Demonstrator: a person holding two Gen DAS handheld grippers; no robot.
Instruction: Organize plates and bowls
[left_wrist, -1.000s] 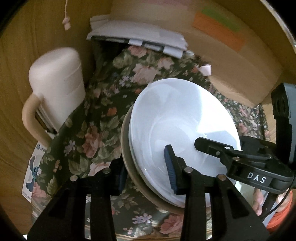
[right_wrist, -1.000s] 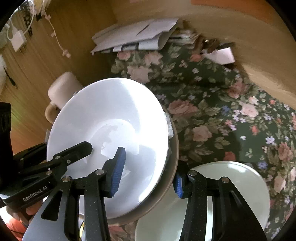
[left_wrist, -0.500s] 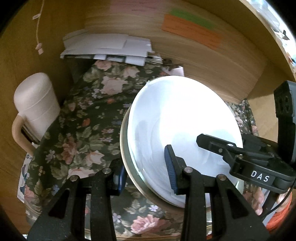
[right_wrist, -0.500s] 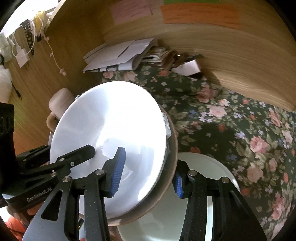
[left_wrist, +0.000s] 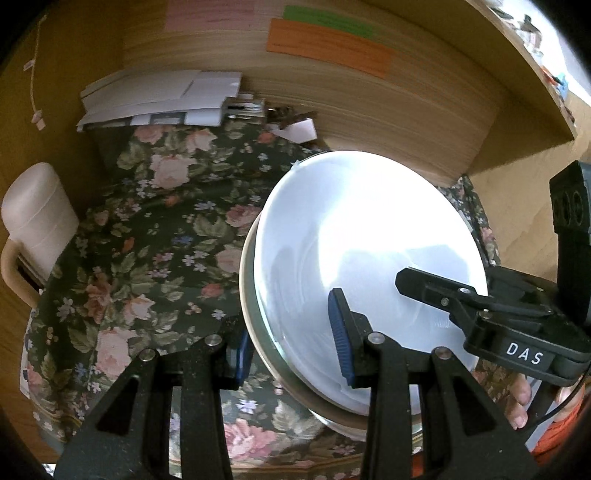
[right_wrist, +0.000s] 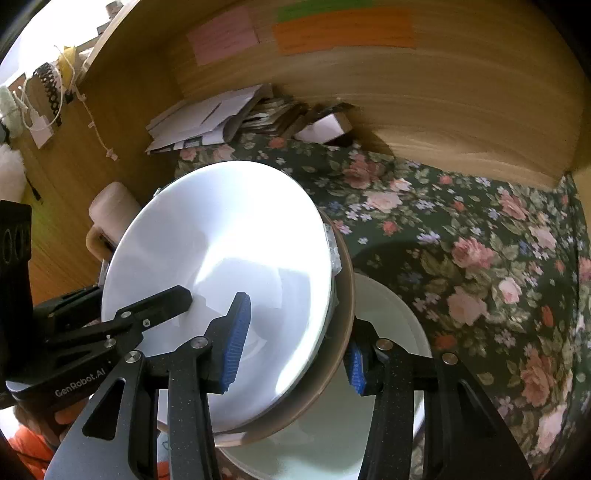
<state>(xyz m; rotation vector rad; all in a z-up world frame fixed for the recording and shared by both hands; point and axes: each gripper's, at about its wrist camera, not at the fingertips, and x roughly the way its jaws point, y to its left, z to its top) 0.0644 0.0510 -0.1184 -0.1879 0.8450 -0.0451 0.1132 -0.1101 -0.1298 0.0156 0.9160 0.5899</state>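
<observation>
A floral tablecloth (left_wrist: 155, 236) covered the table, walled in by wooden panels (right_wrist: 443, 110) bearing orange (left_wrist: 328, 51), green and pink notes. Papers (left_wrist: 162, 99) lay heaped against the back panel; a cream lidded jug (left_wrist: 37, 218) stood at the left edge. Above the cloth, a stack of dishes, a white plate (left_wrist: 369, 236) nested in a tan-rimmed bowl (right_wrist: 341, 306), was held tilted, its face turned toward the cameras. The left gripper (left_wrist: 291, 350) clamped the stack's left rim, one pad inside, one behind. The right gripper (right_wrist: 295, 339) pinched the opposite rim likewise. Beneath lay another pale plate (right_wrist: 391, 332), flat on the cloth.
</observation>
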